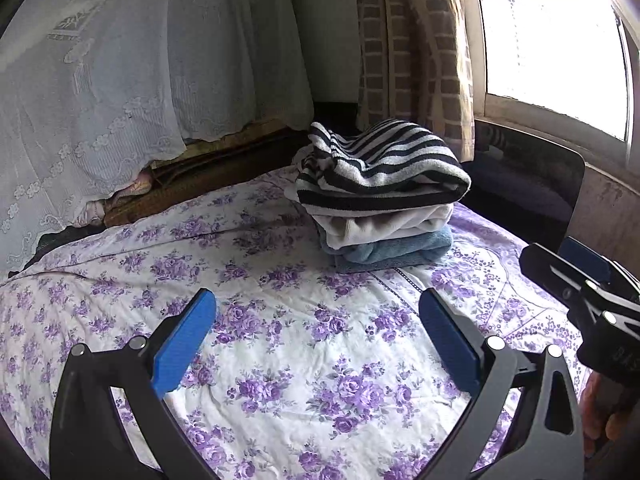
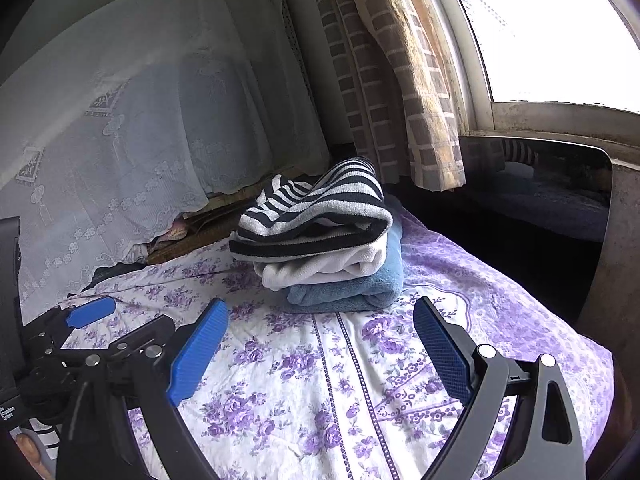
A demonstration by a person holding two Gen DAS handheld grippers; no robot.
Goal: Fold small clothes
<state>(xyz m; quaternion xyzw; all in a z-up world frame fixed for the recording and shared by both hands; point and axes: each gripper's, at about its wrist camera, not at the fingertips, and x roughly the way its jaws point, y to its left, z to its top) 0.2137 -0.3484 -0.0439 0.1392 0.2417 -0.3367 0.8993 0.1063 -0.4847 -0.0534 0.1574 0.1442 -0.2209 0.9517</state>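
Note:
A stack of folded clothes rests on the floral purple bedsheet: a black-and-white striped top uppermost, a white garment under it and a blue towel-like piece at the bottom. The right wrist view shows the same stack: striped top, white garment, blue piece. My left gripper hangs open above bare sheet, short of the stack. My right gripper is open too, just in front of the pile, with nothing between its fingers. Each gripper appears at the edge of the other's view.
A white lace curtain drapes along the far left over bedding. A brick-pattern curtain and a bright window stand at the back right. A dark gap lies beyond the bed's right edge.

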